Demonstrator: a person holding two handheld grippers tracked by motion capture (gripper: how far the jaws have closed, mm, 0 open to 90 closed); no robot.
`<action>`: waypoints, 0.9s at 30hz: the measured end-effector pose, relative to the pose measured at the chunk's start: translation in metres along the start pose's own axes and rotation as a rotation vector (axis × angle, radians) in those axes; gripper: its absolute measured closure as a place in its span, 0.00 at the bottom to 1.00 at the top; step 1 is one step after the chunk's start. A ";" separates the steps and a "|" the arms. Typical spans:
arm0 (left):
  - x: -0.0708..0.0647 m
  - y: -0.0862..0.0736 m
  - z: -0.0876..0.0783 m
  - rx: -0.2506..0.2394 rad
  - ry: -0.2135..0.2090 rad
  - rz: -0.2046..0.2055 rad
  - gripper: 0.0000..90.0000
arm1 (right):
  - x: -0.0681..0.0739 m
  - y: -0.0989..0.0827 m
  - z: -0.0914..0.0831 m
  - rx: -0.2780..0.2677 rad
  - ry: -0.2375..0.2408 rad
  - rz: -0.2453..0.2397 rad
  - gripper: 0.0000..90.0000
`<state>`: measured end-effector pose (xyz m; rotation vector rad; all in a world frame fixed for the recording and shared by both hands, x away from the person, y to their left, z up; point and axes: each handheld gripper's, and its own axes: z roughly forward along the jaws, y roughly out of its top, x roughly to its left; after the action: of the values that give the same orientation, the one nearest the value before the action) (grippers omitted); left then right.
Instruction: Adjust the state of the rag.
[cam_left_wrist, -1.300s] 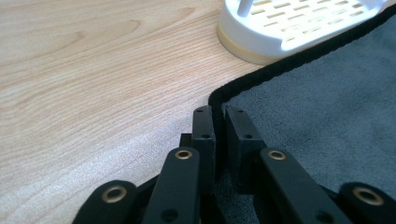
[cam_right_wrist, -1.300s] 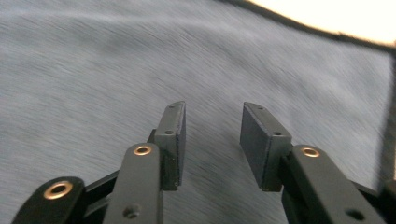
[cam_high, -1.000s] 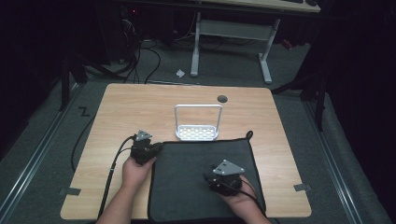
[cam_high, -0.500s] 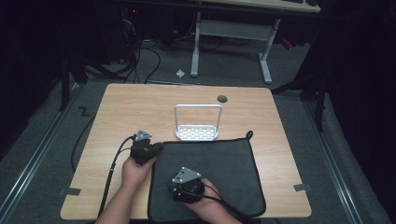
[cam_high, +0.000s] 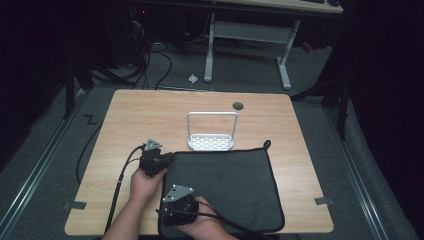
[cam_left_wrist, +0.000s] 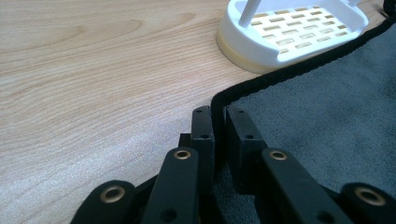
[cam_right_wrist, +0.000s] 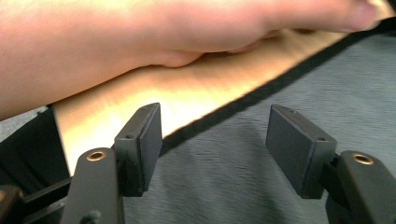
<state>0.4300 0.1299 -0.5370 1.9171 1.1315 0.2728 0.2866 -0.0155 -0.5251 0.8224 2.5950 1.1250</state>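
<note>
The grey mat (cam_high: 222, 187) lies on the table (cam_high: 145, 115), its far edge touching the white rack (cam_high: 211, 141). The left gripper (cam_left_wrist: 218, 126) is clenched on the mat's far left corner. The right gripper (cam_right_wrist: 215, 140), its jaws just spread wide with nothing between them, hovers over the mat's near left edge.

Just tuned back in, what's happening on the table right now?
A person is working a dark grey cloth spread on the wooden table with a gripper in each hand. The left gripper is clamped on the cloth's black-edged far left corner. The right gripper hangs over the cloth's near left edge, beside the person's left forearm; its jaws have just been opening and stand wide, with nothing pressed between them. A white slotted rack sits just beyond the cloth's far edge.
</note>
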 end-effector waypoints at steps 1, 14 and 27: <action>0.000 0.000 0.000 -0.001 0.000 -0.001 0.91 | 0.003 0.000 0.002 0.007 0.007 0.000 0.40; 0.001 0.000 0.000 0.005 -0.002 -0.004 0.91 | 0.000 -0.009 -0.002 0.019 -0.044 -0.081 0.72; 0.002 0.000 0.000 0.007 -0.005 -0.006 0.91 | -0.007 -0.013 -0.024 -0.038 -0.077 -0.083 0.90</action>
<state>0.4312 0.1308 -0.5373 1.9188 1.1360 0.2613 0.2777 -0.0414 -0.5184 0.7279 2.5130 1.0939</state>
